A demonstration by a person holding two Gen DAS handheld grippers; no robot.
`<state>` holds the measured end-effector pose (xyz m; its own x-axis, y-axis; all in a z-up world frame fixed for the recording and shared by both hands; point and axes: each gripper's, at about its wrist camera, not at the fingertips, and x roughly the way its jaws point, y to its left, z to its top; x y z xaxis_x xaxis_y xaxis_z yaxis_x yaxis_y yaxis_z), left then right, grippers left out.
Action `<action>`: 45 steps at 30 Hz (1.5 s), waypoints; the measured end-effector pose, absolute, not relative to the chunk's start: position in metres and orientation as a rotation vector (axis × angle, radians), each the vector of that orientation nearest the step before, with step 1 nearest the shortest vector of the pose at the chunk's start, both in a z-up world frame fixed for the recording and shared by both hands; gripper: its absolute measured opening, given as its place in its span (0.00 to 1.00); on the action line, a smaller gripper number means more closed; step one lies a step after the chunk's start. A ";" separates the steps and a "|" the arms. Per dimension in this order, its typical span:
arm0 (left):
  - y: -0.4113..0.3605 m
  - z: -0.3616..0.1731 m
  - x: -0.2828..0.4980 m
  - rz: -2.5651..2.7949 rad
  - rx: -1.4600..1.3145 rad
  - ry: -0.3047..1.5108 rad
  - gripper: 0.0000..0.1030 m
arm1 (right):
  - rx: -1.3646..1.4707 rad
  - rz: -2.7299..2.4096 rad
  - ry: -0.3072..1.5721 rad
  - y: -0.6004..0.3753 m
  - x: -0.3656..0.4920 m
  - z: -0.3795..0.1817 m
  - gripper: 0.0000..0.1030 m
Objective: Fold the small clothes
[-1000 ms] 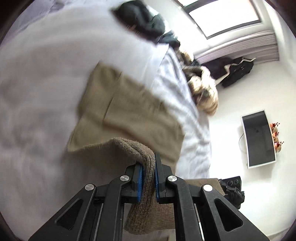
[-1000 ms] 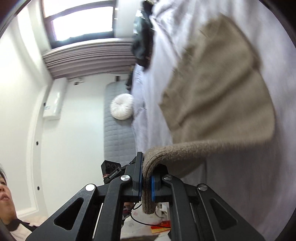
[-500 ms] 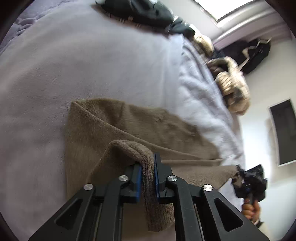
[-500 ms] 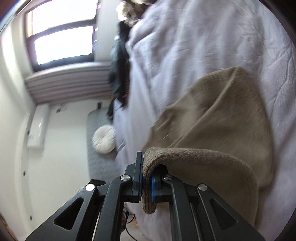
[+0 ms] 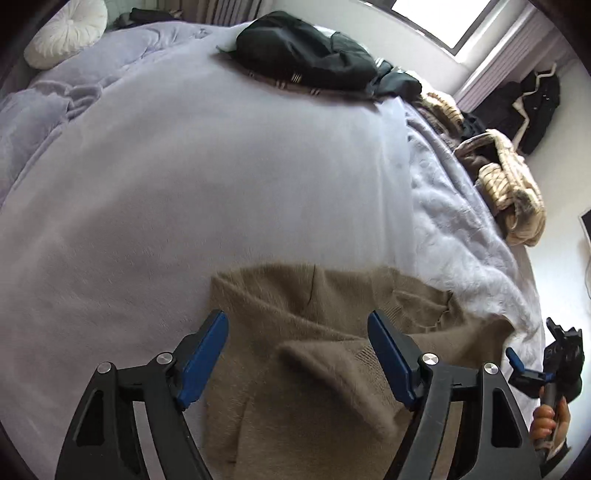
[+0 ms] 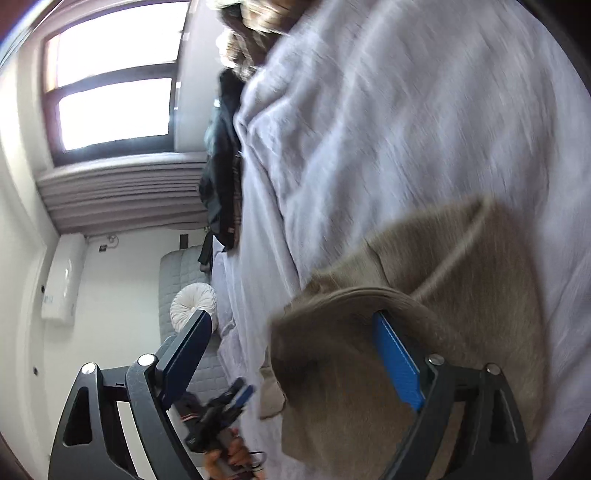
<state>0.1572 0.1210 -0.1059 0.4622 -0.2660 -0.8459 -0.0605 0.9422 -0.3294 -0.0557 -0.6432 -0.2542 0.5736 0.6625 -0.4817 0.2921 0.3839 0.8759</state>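
A tan knitted garment (image 5: 332, 332) lies folded over on the lavender bed cover (image 5: 221, 184), near the bed's edge. My left gripper (image 5: 297, 354) is open just above it, blue pads spread to either side of a raised fold. In the right wrist view the same garment (image 6: 461, 277) lies under my right gripper (image 6: 295, 354), which is open too; a fold of cloth drapes over its right pad (image 6: 399, 362). The right gripper also shows at the right edge of the left wrist view (image 5: 546, 369), in a hand.
A black jacket (image 5: 310, 55) lies at the far end of the bed. A cream striped garment (image 5: 509, 184) sits on the right edge. A round white cushion (image 5: 62, 29) is at the far left. A window (image 6: 114, 92) is behind.
Both grippers have opened and let go of the tan garment's edge, which they carried forward over the rest of it. The folded edge now rests on the garment.
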 end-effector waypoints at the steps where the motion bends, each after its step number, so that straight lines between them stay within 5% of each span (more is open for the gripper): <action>1: 0.122 -0.105 0.158 -0.139 -0.328 1.095 0.76 | 1.160 0.270 0.996 -0.646 -0.055 -0.249 0.88; 5: 0.111 -0.110 0.156 -0.238 -0.248 1.138 0.76 | 0.981 0.203 1.074 -0.643 -0.055 -0.239 0.83; 7: 0.102 -0.116 0.150 -0.328 -0.262 1.172 0.76 | 0.911 0.219 1.116 -0.635 -0.056 -0.238 0.61; 9: 0.089 -0.128 0.147 -0.438 -0.294 1.236 0.76 | 0.888 0.268 1.156 -0.626 -0.056 -0.242 0.13; 10: 0.079 -0.136 0.146 -0.494 -0.303 1.277 0.76 | 0.873 0.283 1.181 -0.620 -0.056 -0.246 0.11; 15: 0.038 -0.173 0.155 -0.552 -0.271 1.377 0.76 | 0.738 0.234 1.305 -0.595 -0.046 -0.277 0.11; 26: 0.069 -0.150 0.215 -0.199 -0.292 1.157 0.76 | 0.814 -0.009 1.166 -0.643 -0.034 -0.262 0.13; 28: 0.078 -0.144 0.209 -0.201 -0.245 1.159 0.76 | 0.816 -0.009 1.156 -0.644 -0.037 -0.257 0.20; 30: 0.088 -0.141 0.202 -0.222 -0.238 1.185 0.76 | 0.829 0.006 1.149 -0.643 -0.045 -0.250 0.48; 31: 0.096 -0.139 0.195 -0.231 -0.234 1.201 0.76 | 0.842 0.035 1.139 -0.639 -0.051 -0.245 0.52; 38: 0.130 -0.148 0.115 -0.316 -0.293 1.333 0.76 | 0.942 0.301 1.232 -0.559 -0.109 -0.247 0.53; 45: 0.138 -0.167 0.061 -0.355 -0.349 1.402 0.76 | 1.172 0.309 1.420 -0.476 -0.198 -0.314 0.53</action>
<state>0.0608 0.1376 -0.1671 0.1337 -0.4405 -0.8877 0.0346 0.8973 -0.4400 -0.1980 -0.4757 -0.3136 0.2171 0.7752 -0.5932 0.4581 0.4557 0.7632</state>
